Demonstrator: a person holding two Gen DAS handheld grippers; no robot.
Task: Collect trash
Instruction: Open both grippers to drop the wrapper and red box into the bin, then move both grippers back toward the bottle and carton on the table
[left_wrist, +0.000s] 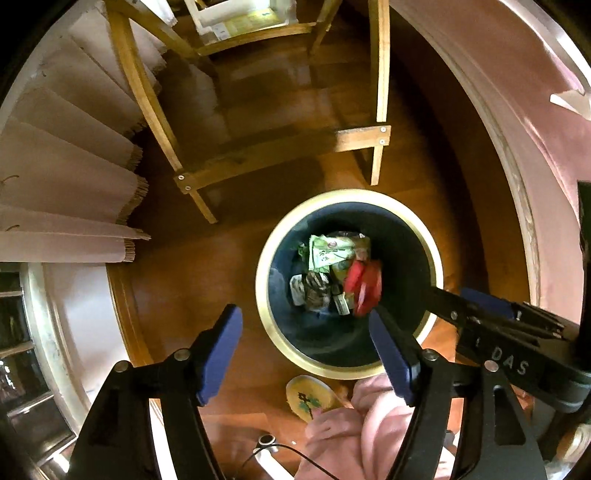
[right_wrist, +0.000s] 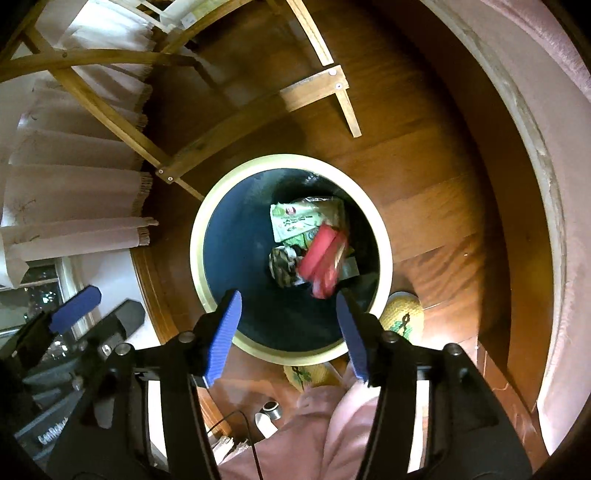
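wood floor (left_wrist: 258, 110) under bin (left_wrist: 266, 280), curtain (left_wrist: 66, 166) beside.

— We've got the left gripper (left_wrist: 306, 354) pointing straight down, its blue-padded fingers (left_wrist: 218, 354) spread wide with nothing between them.

— Same on our right gripper (right_wrist: 286, 332): jaws wide apart, blue pads (right_wrist: 223, 336) facing each other across an empty gap.

— In the left view the right gripper reaches in from the right side, black arms angled down and leftward.

— And from the right view we see the left gripper low on the left. Below both, our pink-trousered legs (right_wrist: 332, 424) and a slippered foot (left_wrist: 310, 397).
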